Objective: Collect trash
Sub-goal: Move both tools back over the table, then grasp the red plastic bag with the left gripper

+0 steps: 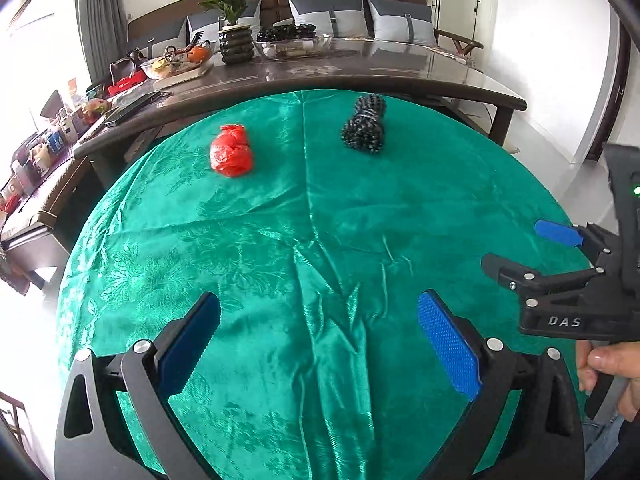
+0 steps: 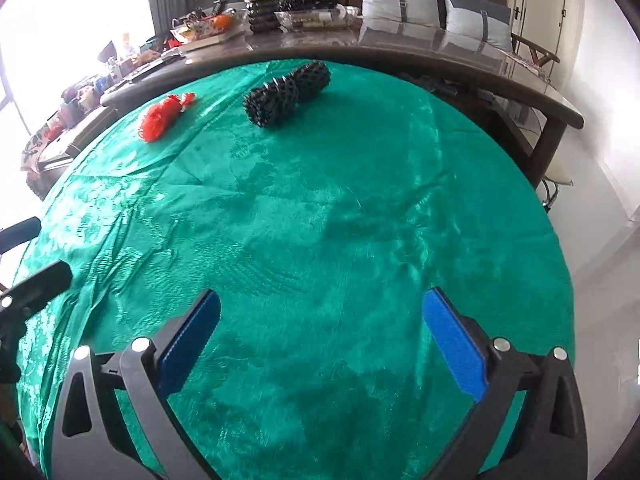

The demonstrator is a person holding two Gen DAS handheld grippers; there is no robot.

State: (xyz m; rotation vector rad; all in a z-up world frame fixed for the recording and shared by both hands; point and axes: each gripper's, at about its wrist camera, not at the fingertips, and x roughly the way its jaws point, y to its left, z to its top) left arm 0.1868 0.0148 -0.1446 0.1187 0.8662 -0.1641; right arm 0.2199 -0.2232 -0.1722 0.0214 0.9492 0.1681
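Note:
A crumpled red plastic bag (image 1: pixel 232 150) (image 2: pixel 162 118) lies on the far left of the green-clothed round table (image 1: pixel 280 240) (image 2: pixel 320 208). To its right rests a black studded roll (image 1: pixel 364 124) (image 2: pixel 288 94). My left gripper (image 1: pixel 324 340) hovers open over the near part of the cloth, nothing between its blue pads. My right gripper (image 2: pixel 320 344) is open and empty too. In the left wrist view the right gripper (image 1: pixel 524 248) shows at the right edge, held by a hand (image 1: pixel 608 364). Both grippers are well short of the two objects.
Behind the round table runs a long dark table (image 1: pixel 360 76) with a potted plant (image 1: pixel 234 20), glass bowls, fruit and clutter at its left end. A sofa with grey cushions (image 1: pixel 332 12) stands beyond. White floor and a stool (image 2: pixel 558 180) lie to the right.

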